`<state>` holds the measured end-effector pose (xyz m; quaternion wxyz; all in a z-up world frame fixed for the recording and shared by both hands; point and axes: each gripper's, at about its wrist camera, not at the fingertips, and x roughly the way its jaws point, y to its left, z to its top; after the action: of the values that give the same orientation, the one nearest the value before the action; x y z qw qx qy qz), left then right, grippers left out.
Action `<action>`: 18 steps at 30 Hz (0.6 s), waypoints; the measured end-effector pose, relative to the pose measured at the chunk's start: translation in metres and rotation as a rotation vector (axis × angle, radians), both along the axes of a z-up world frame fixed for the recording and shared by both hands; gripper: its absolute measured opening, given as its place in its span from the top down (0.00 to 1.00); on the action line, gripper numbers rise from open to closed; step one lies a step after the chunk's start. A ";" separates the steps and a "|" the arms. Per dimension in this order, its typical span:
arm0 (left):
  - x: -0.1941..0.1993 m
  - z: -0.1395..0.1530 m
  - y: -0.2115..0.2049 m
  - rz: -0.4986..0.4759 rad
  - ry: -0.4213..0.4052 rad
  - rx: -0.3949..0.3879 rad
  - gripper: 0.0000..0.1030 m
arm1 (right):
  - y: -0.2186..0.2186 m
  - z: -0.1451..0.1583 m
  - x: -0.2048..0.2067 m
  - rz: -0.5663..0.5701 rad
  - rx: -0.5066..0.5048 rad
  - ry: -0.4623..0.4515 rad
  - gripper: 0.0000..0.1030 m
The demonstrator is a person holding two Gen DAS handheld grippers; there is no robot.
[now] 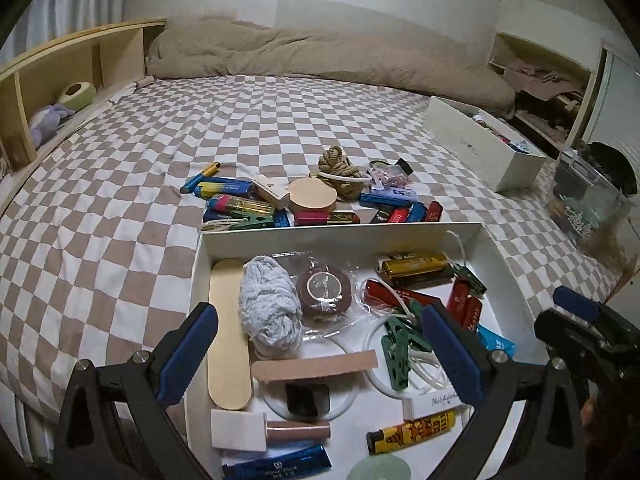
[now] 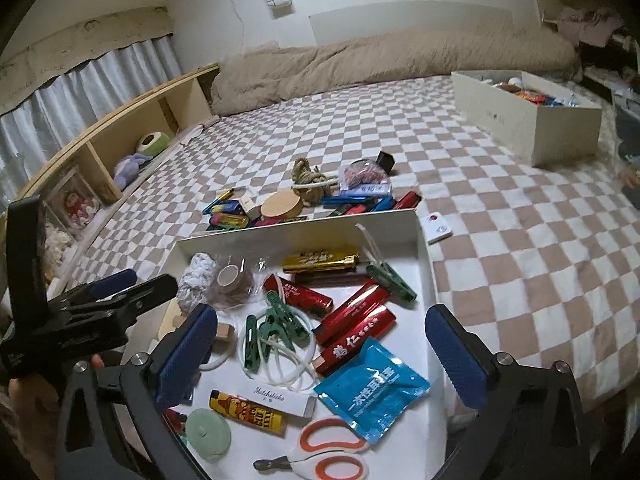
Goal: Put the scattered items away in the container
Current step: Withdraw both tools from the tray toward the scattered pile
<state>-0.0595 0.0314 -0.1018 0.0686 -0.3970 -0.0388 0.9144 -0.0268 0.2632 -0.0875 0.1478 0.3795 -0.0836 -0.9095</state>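
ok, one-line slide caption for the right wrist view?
Open right gripper above the white tray, blue packet between its fingers.

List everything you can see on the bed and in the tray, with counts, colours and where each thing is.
tray: one, white, near edge of bed
red lighters: three, in tray
gold lighter: one, tray's far side
blue sachet: one, in tray
scissors: one, orange-white, tray's near end
green clothespins: several, in tray
yarn ball: one, grey, tray's left
loose pile: mixed colours, beyond tray
box: one, cream, far right
left gripper: open, empty
right gripper: open, empty
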 end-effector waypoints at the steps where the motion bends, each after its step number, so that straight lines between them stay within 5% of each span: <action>1: 0.001 0.000 0.000 0.002 0.003 -0.003 0.00 | 0.000 0.001 0.001 -0.007 0.007 0.006 0.00; 18: 0.021 0.009 -0.001 -0.024 0.032 -0.034 0.00 | -0.002 0.001 0.008 -0.026 0.095 0.002 0.00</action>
<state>-0.0388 0.0300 -0.0932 0.0734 -0.3839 -0.0174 0.9203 -0.0193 0.2609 -0.0860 0.1180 0.3842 -0.0450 -0.9146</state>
